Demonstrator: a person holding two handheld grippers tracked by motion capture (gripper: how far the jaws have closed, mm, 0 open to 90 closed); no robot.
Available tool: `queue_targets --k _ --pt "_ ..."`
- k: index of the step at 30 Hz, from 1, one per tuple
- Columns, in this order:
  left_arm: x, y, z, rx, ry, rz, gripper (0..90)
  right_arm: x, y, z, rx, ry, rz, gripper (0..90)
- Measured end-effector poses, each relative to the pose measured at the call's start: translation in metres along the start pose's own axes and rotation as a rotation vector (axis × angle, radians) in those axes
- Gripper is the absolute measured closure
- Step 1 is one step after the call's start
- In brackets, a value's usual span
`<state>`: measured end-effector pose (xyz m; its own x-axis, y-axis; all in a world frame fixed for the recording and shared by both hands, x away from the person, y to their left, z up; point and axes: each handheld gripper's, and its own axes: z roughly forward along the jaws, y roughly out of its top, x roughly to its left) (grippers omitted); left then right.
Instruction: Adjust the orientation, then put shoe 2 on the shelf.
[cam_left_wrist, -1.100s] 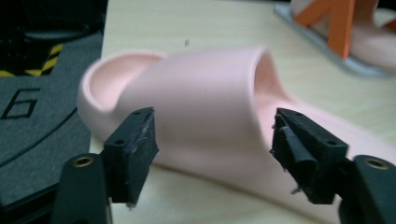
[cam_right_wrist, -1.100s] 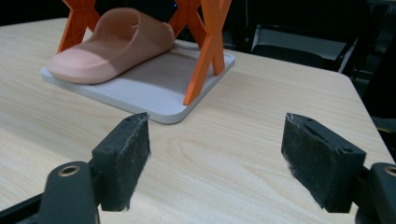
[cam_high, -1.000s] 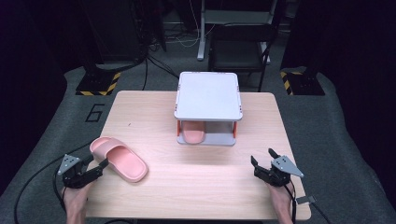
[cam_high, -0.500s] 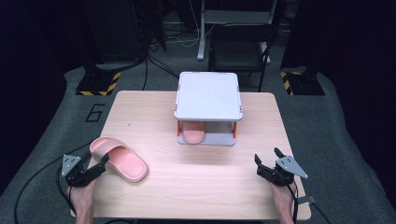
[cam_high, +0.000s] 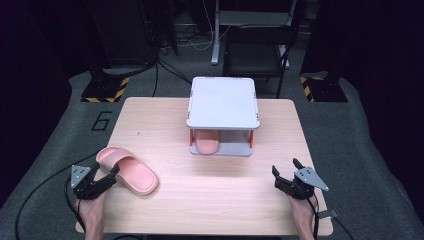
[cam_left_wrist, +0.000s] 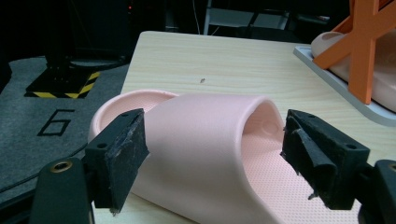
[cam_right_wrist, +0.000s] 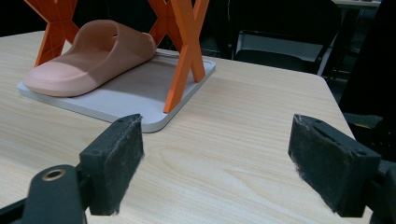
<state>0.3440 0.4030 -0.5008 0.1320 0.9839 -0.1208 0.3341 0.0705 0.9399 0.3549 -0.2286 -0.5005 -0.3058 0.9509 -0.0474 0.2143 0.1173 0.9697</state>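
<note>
A pink slipper (cam_high: 131, 172) lies flat on the wooden table (cam_high: 215, 192) at the near left. My left gripper (cam_high: 113, 173) reaches over its heel side. In the left gripper view the slipper's strap (cam_left_wrist: 205, 140) sits between the jaws of the left gripper (cam_left_wrist: 212, 154), which have just been opening; a thin gap shows beside the right pad. A second pink slipper (cam_high: 206, 144) rests on the lower shelf of a small rack (cam_high: 222, 102) with a white top and orange legs. My right gripper (cam_high: 285, 166) stands open at the near right with nothing between its pads (cam_right_wrist: 119, 158).
The rack's white base plate (cam_right_wrist: 126, 98) and orange X-legs (cam_right_wrist: 184, 56) stand ahead of the right gripper. A black chair (cam_high: 257, 55) and cables are on the dark floor behind the table. Bare wood lies between the two grippers.
The left gripper has crept slightly toward the slipper, which lies in the same spot. The right gripper has hardly moved.
</note>
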Motion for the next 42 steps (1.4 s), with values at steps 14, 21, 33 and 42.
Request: queue_targets --k 14,21,33,42 --pt "-0.02 -0.009 0.015 0.128 0.066 0.115 19.6 -0.001 0.0 0.001 0.01 -0.004 0.001 18.1" --pt "-0.007 -0.014 0.012 0.139 0.078 0.071 34.4 0.0 0.0 0.002 0.003 0.0 -0.008 18.3" --pt "0.003 -0.014 0.004 0.099 0.128 0.037 74.7 0.0 0.0 0.003 0.01 0.007 -0.006 18.6" --pt "-0.007 -0.007 0.002 0.052 0.077 0.093 84.3 0.001 0.0 0.003 0.005 0.013 -0.001 18.8"
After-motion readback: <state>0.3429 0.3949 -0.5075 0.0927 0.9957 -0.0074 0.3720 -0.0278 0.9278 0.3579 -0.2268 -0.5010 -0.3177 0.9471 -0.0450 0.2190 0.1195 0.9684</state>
